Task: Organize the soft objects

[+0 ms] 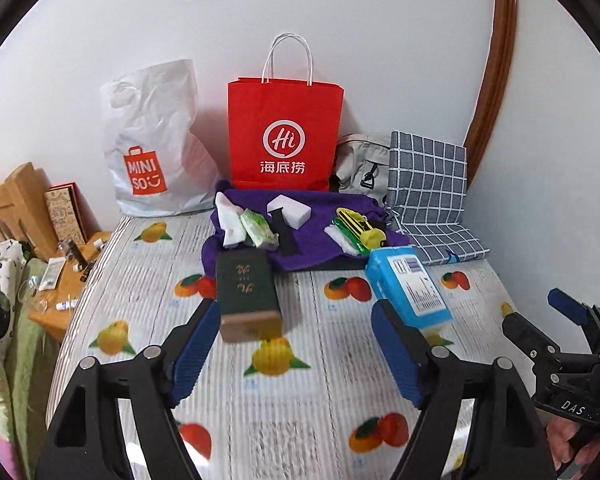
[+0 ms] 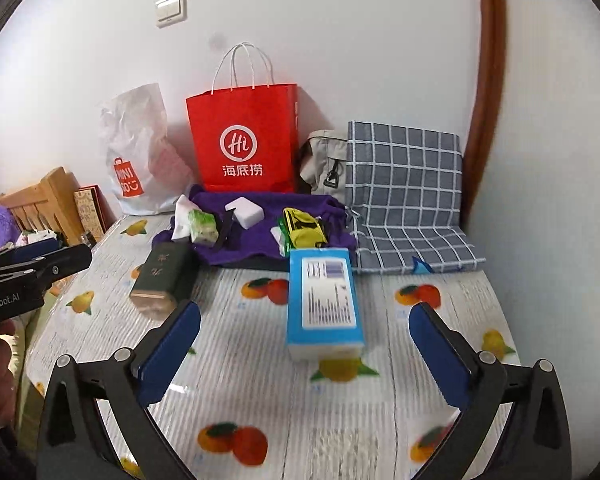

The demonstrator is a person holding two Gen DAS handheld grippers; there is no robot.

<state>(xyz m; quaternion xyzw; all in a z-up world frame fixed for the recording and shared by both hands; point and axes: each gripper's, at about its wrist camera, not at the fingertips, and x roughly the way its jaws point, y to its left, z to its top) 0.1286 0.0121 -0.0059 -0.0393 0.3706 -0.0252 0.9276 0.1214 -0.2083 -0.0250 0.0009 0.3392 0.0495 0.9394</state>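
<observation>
grippers, left (image 1: 296, 344) and right (image 2: 305, 344), spread over glossy fruit-print tablecloth (image 2: 340, 420), empty.

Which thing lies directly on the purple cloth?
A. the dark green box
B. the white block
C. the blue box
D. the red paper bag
B: the white block rests on the purple cloth, while the blue box and the dark green box lie in front of it on the fruit-print table cover, and the red paper bag stands behind the cloth against the wall.
</observation>
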